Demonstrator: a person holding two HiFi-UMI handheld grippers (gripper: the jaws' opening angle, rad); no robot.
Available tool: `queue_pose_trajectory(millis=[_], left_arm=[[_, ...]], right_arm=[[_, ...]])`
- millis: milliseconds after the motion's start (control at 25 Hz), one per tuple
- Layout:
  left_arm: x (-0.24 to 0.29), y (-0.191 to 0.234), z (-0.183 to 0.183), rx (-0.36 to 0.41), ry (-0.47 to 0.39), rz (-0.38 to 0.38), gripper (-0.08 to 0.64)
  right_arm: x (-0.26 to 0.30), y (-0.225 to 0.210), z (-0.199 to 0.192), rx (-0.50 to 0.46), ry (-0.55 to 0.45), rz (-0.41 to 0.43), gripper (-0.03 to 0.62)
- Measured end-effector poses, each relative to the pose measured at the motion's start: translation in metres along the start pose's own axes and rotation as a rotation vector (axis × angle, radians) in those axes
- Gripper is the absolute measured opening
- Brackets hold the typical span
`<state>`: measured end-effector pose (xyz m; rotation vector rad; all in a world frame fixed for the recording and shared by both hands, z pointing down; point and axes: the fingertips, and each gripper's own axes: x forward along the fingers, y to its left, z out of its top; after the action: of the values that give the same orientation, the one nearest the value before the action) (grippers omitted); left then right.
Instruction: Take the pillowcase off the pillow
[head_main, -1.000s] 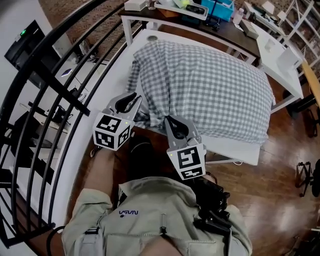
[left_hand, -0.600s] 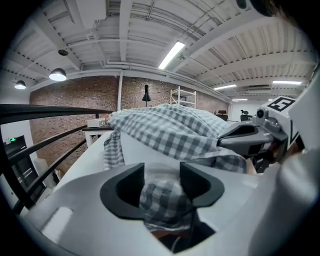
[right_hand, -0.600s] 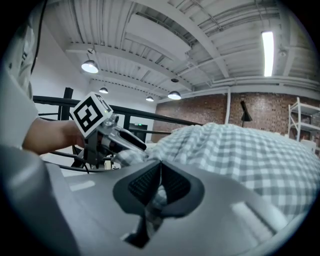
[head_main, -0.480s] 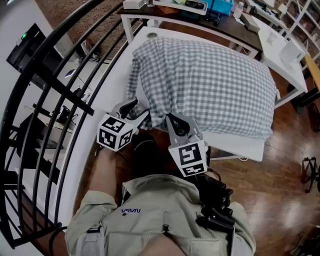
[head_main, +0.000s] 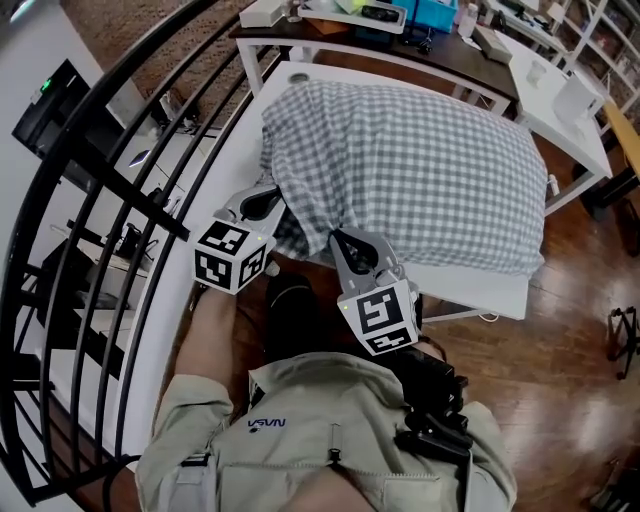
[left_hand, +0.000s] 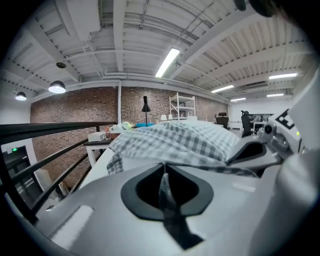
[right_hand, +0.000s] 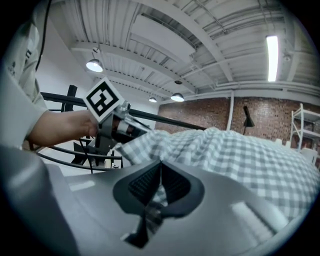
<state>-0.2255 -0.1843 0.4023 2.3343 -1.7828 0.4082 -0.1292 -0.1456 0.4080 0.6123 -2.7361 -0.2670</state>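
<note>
Since half a sec ago your L gripper (head_main: 262, 203) has shifted a touch at the pillow's (head_main: 410, 170) near-left corner. Its jaws have just been closing, and they're now shut on a fold of the checked case (head_main: 300, 225), w/ a strip of cloth pinched between them. Your R gripper (head_main: 348, 250) hasn't budged. It's clamped on the case too, at the pillow's near edge, just right of the L one, w/ fabric bunched between its pads. The pillow lies flat on the white table (head_main: 480, 292), still fully inside the case, w/ its far end pointing away from you. Both grips sit close together on the gathered near end, prob. because that's the open end, though the opening itself doesn't show. Holding two spots there should let you spread the mouth or peel it back over the corner. The task has barely started, as no bare pillow shows yet. Watch that you've got cloth only and not the filling, or the pillow will drag off the table w/ the case.
</note>
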Motion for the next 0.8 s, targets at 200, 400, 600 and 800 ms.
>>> queue_pose_trajectory(millis=[200,400,600,800], left_arm=[[-0.014,0.018,0.034,-0.207,-0.133,-0.036,0.017],[-0.017,0.021,0.031,-0.342,-0.173,-0.076,0.017],[-0.013,0.014,0.031,-0.362,-0.171,-0.114,0.017],[-0.012,0.005,0.022,-0.354,-0.112,-0.134,0.018]], right_arm=[[-0.006,-0.012,0.005,-0.103,0.036,-0.040,0.006],[-0.021,-0.041,0.002,-0.165,0.083,-0.134,0.005],[-0.035,-0.063,0.010,-0.149,0.091,-0.206,0.005],[-0.033,-0.034,0.019,-0.158,0.011,-0.086,0.024]])
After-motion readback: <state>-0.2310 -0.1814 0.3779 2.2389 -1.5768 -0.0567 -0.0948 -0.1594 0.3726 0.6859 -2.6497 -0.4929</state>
